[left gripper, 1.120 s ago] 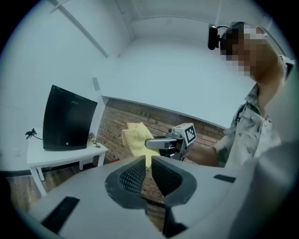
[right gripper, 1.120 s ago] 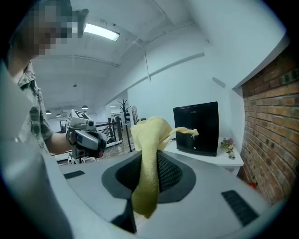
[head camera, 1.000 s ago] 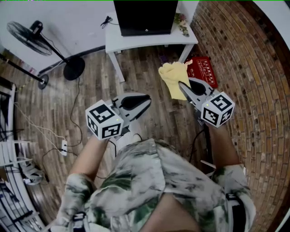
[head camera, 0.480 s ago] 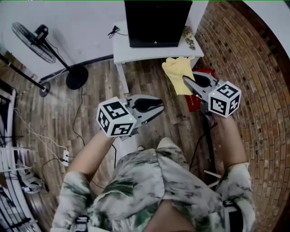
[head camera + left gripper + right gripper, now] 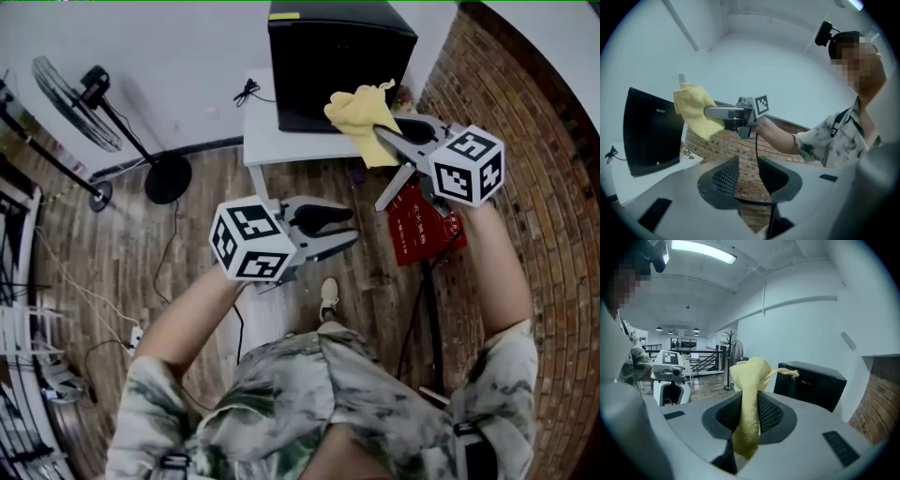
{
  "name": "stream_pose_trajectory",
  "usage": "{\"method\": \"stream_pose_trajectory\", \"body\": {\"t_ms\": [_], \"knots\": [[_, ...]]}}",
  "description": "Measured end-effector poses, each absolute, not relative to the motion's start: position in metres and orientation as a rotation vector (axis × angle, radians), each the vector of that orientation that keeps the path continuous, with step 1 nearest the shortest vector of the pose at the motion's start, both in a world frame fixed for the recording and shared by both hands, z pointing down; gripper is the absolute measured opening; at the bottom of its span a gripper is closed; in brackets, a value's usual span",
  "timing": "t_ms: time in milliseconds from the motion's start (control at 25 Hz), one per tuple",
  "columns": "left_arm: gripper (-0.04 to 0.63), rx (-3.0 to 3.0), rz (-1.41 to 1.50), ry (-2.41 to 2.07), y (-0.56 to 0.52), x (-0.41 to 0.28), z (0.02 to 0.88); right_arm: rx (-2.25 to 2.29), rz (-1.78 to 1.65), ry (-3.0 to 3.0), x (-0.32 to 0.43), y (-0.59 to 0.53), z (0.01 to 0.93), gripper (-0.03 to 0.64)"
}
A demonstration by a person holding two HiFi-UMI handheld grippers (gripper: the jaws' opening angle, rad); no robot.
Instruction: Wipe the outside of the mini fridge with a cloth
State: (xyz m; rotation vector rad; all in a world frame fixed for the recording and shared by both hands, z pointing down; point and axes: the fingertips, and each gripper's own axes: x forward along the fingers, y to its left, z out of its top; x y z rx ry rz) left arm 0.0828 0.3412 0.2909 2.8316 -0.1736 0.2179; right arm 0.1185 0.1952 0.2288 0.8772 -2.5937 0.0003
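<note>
The left gripper [image 5: 343, 229] was nearest the body; its jaws stood a little apart with nothing between them, only brick wall showing through the gap in the left gripper view. The right gripper [image 5: 382, 141] was held higher and farther out; its jaws were clamped on the cloth [image 5: 360, 112], a yellow one, which ran down through the jaws and bunched up beyond their tips. The fridge [image 5: 337, 56] stood ahead of the right jaws, on a white surface [image 5: 281, 145]; the cloth hung near its front corner, though no view settled whether the two touched. Judged from this, the cloth was picked up and brought to the fridge, but the wiping itself had hardly begun, if at all; every outer face was left to do. Small pale lettering near the top of the fridge door seemed to read "FUXIN"; a red thing [image 5: 422, 225] on the floor below the right jaws carried print too small to read.
</note>
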Motion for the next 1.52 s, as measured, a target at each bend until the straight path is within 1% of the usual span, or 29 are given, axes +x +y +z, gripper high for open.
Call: {"method": "stream_pose_trajectory", "body": {"t_ms": [440, 640, 880, 1160, 1520], "knots": [[0.121, 2.884, 0.219, -0.207, 0.206, 0.149, 0.239, 0.69, -0.234, -2.547, 0.12, 0.041, 0.154, 0.087], [0.121, 2.883, 0.233, -0.205, 0.162, 0.177, 0.237, 0.66, -0.291, -2.511, 0.127, -0.021, 0.136, 0.087], [0.121, 2.889, 0.259, -0.206, 0.125, 0.194, 0.235, 0.61, -0.308, -2.496, 0.121, -0.077, 0.126, 0.087], [0.121, 2.891, 0.219, -0.152, 0.077, 0.188, 0.223, 0.59, -0.346, -2.462, 0.077, -0.134, 0.116, 0.087], [0.121, 2.918, 0.219, -0.067, 0.022, 0.162, 0.222, 0.566, -0.358, -2.32, 0.015, -0.203, 0.153, 0.087]]}}
